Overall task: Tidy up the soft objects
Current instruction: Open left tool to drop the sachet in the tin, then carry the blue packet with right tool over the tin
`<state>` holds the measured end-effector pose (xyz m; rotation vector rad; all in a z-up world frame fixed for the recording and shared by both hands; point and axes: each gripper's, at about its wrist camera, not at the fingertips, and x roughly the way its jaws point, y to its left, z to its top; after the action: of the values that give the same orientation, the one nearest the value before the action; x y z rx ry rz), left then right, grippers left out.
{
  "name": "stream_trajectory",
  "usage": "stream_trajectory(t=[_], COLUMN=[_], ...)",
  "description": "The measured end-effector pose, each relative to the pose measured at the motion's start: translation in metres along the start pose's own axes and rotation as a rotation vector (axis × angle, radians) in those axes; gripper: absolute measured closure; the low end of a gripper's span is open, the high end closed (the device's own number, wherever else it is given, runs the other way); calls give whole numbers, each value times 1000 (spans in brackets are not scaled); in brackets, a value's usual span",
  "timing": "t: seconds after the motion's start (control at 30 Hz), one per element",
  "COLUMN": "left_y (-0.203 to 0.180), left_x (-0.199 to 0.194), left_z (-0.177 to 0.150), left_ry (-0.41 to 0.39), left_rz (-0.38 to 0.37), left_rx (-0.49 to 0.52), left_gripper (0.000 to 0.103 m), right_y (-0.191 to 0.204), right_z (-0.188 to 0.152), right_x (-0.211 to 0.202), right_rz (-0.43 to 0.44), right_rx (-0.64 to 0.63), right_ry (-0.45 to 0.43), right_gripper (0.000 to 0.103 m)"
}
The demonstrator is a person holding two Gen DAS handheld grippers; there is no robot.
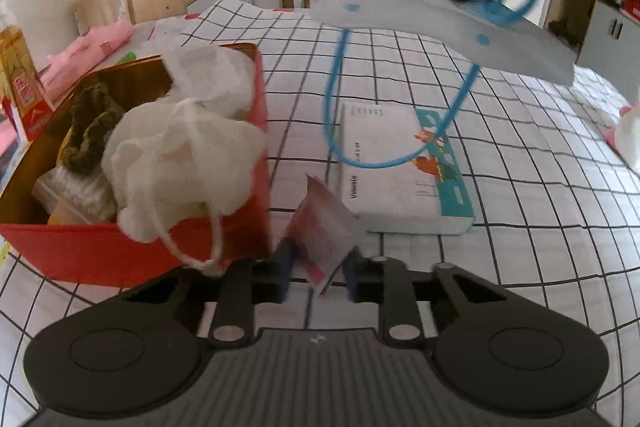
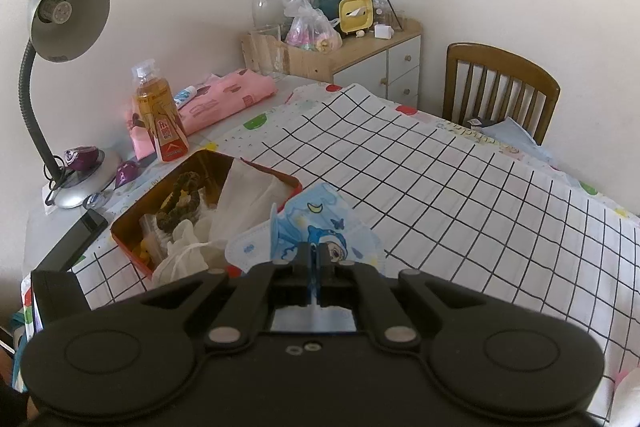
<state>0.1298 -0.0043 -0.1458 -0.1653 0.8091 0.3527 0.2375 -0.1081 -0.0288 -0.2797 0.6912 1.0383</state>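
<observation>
- Tissue pack (image 1: 404,163): one, flat on the checked worktop (image 2: 480,187), right of the red tin; its print is too blurred to read.
- Bottle (image 2: 160,119): one; its label is illegible.
- Red tin (image 1: 80,247): one, holding a white mesh pouch (image 1: 180,155) and a brown scrunchie (image 1: 90,131).
- Left claw (image 1: 316,267): clamped on a pink sachet (image 1: 324,231), just beside the tin.
- Right claw (image 2: 315,259): together on a child's face mask (image 2: 316,227), held over the tin's near corner.
- Worktop's right half lies open.

Red tin (image 2: 132,247) – blue cartoon-print mask (image 2: 316,227) – black-grid white tablecloth (image 2: 460,195)
</observation>
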Motion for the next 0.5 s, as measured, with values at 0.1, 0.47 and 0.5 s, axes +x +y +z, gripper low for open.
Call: stream_trajectory(t=[0.1, 0.47, 0.5], left_y=[11, 27, 27], left_x=[-6, -36, -42], left_z=[-2, 1, 3], left_ry=[-12, -61, -67], left_rz=[-20, -144, -158], left_rx=[-20, -20, -18], left_gripper=[94, 96, 96], right_y=[2, 11, 12], right_z=[0, -2, -1], right_x=[-1, -12, -14], right_rz=[4, -5, -6], right_rx=[5, 29, 31], right_ry=[-8, -27, -31], right_gripper=[102, 102, 102])
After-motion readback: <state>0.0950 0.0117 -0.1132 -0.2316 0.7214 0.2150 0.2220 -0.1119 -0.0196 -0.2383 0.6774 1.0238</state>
